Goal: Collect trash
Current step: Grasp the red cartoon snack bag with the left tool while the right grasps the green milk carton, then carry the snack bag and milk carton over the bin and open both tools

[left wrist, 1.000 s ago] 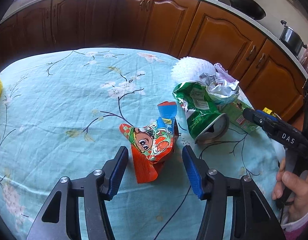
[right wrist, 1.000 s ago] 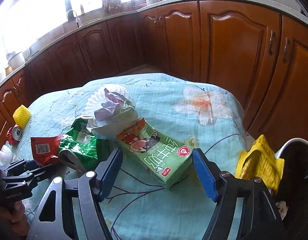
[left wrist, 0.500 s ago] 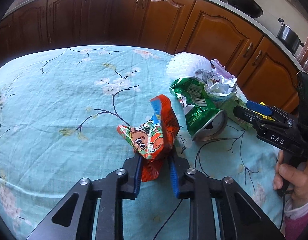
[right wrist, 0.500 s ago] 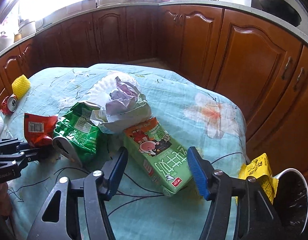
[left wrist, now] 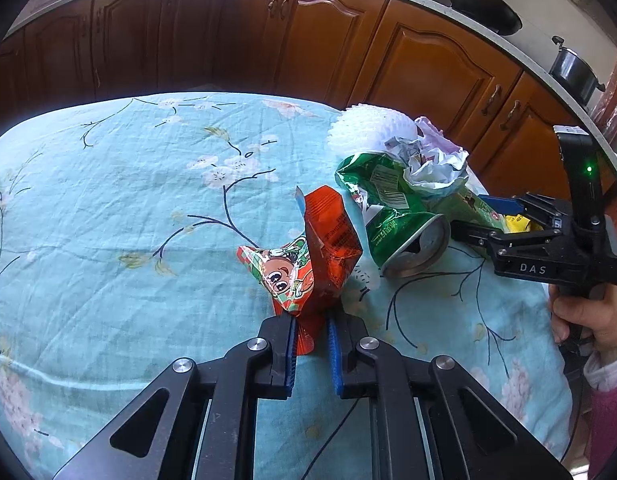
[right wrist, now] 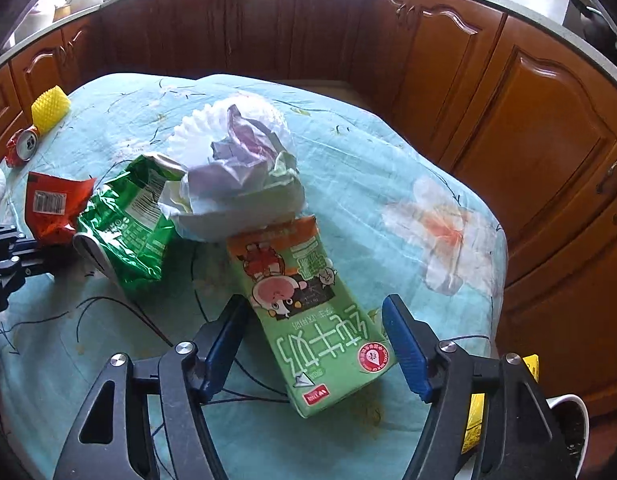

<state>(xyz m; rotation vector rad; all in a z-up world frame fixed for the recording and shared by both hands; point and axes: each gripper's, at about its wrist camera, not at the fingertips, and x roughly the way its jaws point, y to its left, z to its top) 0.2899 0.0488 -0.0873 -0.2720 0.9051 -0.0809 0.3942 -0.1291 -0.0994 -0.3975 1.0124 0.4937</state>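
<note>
Left wrist view: my left gripper (left wrist: 311, 334) is clamped on red snack wrapper (left wrist: 308, 258), beside crushed green can (left wrist: 404, 236). Right gripper (right wrist: 314, 342), jaws apart, straddles green milk carton (right wrist: 308, 312); closing seems next.

The right claw (right wrist: 314, 350) stands wide apart at the bottom of the frame, its blue pads flanking a green milk carton (right wrist: 308, 316) lying on the bench (right wrist: 388, 184). Left of centre lie a crushed green can (right wrist: 128, 232) and a red wrapper (right wrist: 52, 210), with crumpled paper (right wrist: 236, 176) at centre.

2 cans (right wrist: 124, 236), 2 wrappers (left wrist: 312, 264), 1 carton (right wrist: 308, 312), 2 tools (right wrist: 314, 344)
</note>
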